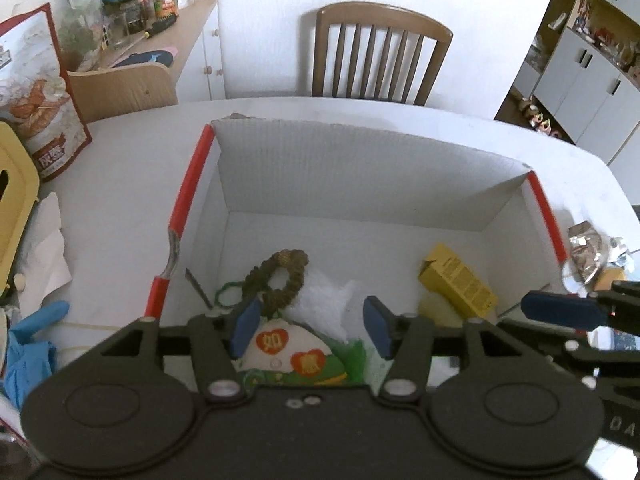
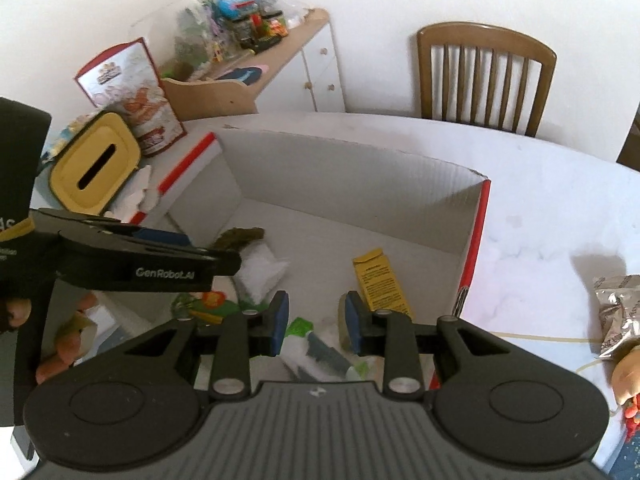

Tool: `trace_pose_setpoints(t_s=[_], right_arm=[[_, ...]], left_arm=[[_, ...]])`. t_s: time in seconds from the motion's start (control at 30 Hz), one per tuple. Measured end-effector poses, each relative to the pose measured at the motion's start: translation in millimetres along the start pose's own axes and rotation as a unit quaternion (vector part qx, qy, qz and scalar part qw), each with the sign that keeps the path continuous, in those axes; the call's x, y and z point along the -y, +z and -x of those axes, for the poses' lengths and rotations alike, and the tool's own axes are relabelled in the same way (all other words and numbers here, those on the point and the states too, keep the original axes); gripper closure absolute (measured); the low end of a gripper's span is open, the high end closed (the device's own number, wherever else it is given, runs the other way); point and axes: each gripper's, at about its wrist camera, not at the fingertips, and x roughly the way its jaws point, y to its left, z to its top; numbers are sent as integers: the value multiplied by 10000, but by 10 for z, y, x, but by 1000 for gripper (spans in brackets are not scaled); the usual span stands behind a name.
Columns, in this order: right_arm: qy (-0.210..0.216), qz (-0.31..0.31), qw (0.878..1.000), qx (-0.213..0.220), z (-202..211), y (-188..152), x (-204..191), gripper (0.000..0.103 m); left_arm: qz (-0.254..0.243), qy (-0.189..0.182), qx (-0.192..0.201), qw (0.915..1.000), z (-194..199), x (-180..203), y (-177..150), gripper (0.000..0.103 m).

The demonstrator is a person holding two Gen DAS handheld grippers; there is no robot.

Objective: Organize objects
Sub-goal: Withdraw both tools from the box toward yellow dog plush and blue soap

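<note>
Both claws hang over a white cardboard box (image 1: 360, 168) with red-edged side walls, standing on the white table (image 1: 120, 208).

The left gripper (image 1: 312, 326) has its blue pads apart with nothing pressed between them. Just below them, at the box's near edge, lies a cream pouch (image 1: 288, 354) with red heart badges. Beyond it lie a brown braided ring (image 1: 280, 280) and a white crumpled bag (image 1: 324, 300).

The right gripper (image 2: 316, 322) stands narrowly apart, empty, above a green-and-white wrapper (image 2: 316, 344) at the near edge.

A yellow carton (image 1: 456, 280) lies by the box's right wall.

Only the left view shows a blue glove (image 1: 32, 344) at the table's left edge. Only the right view shows the whole yellow tissue box (image 2: 96, 160).
</note>
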Motion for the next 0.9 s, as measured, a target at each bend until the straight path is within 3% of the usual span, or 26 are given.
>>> trace_pose_setpoints(t_s=[0.07,0.1,0.4,0.53,0.6,0.9], right_arm=[[46,90,9999,79,95,-22,-41,49],[59,132,9998,153,153,-36,-62,47],[172,273,9986,411,534,-143,-114,43],[239,286,9980,502,698,-206,-78,38],[291,284,9976,557,782,-236,-46,35],[365,303,9955,817,1189,-413,230,25]], left_arm=[[10,-2,69,10000,79,15,-36,42],[5,9,106,9999,119,23,-54,39],[-183,235,578,9979,498,198,-191,32],[-106,171,717,9972,656,292,-220,30],[-190,241,843,9960,739,391,-237,22],[-276,208,1161,9926,979,871,-312,9]])
